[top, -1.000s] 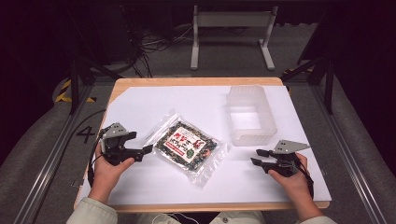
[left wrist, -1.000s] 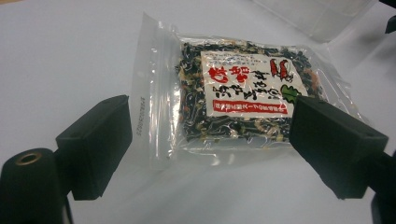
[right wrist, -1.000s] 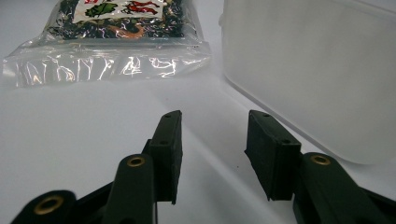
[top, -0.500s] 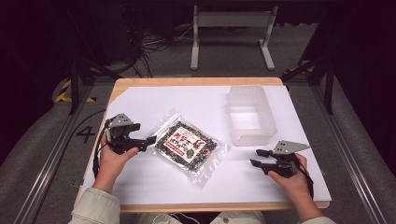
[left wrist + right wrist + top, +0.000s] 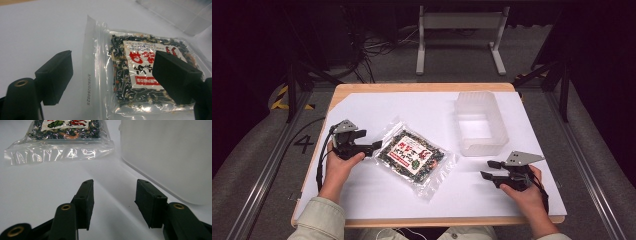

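A clear zip bag of dark dried mix with a red-and-white label (image 5: 414, 155) lies flat at the table's middle. My left gripper (image 5: 374, 146) is at its left end. In the left gripper view the bag (image 5: 130, 82) lies under and between the wide jaws of this gripper (image 5: 113, 75). The jaws have just been closing a little, but the pads do not press on the bag. My right gripper (image 5: 486, 169) rests near the front right, pointing left. Its jaws (image 5: 113, 205) have been opening with nothing between them, and the bag's sealed end (image 5: 62, 145) lies ahead.
An empty translucent plastic box (image 5: 499, 120) stands at the right rear, close to the right gripper (image 5: 170, 152), and its corner shows beyond the bag (image 5: 180, 12). White paper (image 5: 412, 107) covers the wooden tabletop. Metal rails, cables and a stand lie beyond the table.
The left hand has moved right and slightly down, bringing its jaws to the bag's left end. The right hand has stayed where it was.
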Demonstrator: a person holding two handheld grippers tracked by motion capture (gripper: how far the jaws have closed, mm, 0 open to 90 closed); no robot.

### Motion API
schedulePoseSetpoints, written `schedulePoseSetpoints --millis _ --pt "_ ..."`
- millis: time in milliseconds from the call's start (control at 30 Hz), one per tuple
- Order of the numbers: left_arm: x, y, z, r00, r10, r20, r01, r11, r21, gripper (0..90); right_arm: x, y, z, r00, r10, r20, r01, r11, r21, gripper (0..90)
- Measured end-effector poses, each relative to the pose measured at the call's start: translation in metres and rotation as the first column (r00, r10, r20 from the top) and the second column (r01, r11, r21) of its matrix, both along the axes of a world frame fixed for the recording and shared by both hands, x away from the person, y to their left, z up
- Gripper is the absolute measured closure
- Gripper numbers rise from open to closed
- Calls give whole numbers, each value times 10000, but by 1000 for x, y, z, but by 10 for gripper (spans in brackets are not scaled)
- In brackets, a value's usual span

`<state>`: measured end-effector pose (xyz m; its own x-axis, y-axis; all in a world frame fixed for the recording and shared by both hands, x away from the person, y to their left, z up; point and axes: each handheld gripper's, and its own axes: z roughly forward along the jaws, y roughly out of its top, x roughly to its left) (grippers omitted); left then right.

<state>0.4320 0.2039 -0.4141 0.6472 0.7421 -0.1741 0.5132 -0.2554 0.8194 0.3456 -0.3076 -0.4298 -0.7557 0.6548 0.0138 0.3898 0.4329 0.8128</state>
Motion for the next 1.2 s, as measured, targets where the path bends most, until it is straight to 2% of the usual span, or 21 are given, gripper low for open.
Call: schedulePoseSetpoints --millis 167,233,367,500,667,700,733,800,867,1067,1200 --pt "5 2 -9 9989 239 -399 -242 9997 -75 181 0 1 0 10000 90 16 -90 10000 1 486" --pt "6 2 -12 9981 380 -476 -373 9992 145 192 0 1 0 10000 87 -17 -87 10000 -12 483" --pt "7 2 -20 9951 437 -887 -400 9983 430 200 0 1 0 10000 90 -17 -90 10000 -17 482" --pt "7 0 -24 9935 195 -1124 -155 9992 368 210 0 1 0 9999 150 -60 -149 9999 32 475" --pt "7 -2 -28 9913 149 -1307 -84 9987 502 232 0 1 0 9998 181 -74 -181 9998 50 475" --pt "7 -2 -30 9891 37 -1475 29 9990 448 248 0 1 0 9998 174 -73 -174 9998 32 475" --pt "7 -2 -30 9891 37 -1475 29 9990 448 254 0 1 0 9998 183 -80 -183 9998 24 475" --pt "8 -3 -32 9864 13 -1646 81 9984 564 241 0 1 -1 9998 194 -84 -193 9998 26 474" --pt "8 -3 -32 9841 -101 -1775 218 9977 642 275 0 1 -1 9998 203 -94 -202 9998 10 472" --pt "7 -5 -32 9818 -266 -1878 405 9967 704 302 0 3 -2 9996 244 -108 -245 9997 -95 472" --pt "6 -4 -31 9773 -269 -2103 396 9976 562 343 0 3 -2 9994 335 -102 -336 9994 -61 466"
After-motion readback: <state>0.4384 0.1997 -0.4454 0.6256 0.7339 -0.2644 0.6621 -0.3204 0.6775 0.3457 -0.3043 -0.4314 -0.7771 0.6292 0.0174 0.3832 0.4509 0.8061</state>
